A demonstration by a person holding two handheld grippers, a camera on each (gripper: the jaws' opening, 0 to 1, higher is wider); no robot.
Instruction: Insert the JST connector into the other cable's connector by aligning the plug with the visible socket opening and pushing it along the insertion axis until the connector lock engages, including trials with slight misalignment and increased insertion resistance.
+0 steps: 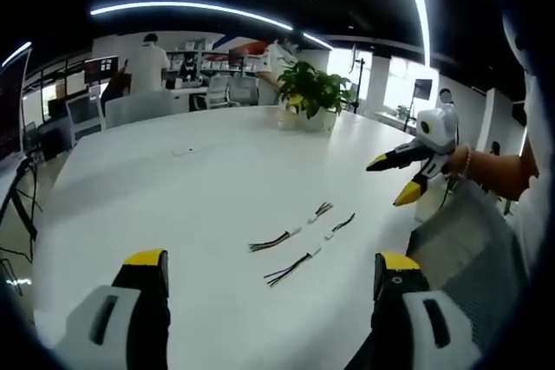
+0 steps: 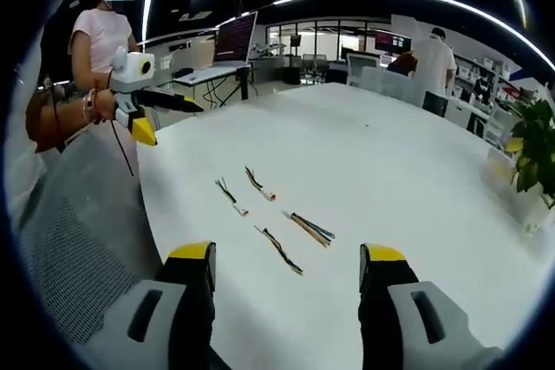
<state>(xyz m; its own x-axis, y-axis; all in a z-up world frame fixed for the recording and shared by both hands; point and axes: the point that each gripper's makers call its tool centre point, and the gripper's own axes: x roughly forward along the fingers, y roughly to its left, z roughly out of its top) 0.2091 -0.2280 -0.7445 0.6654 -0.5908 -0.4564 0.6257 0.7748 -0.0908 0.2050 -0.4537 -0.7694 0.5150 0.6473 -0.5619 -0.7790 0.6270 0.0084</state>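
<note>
Both yellow-tipped tools, left (image 1: 270,268) & right (image 2: 288,257), hang wide open w/ nothing gripped, over a broad white counter (image 1: 173,197). Four short multicolour wire leads w/ small white JST connectors (image 2: 270,214) lie loose just ahead. Potted green plant (image 1: 314,93) at far edge.

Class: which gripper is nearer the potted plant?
Right, probably. In the left gripper view the right gripper hovers partway toward the potted plant; in the right gripper view the left gripper sits on the side opposite it.
</note>
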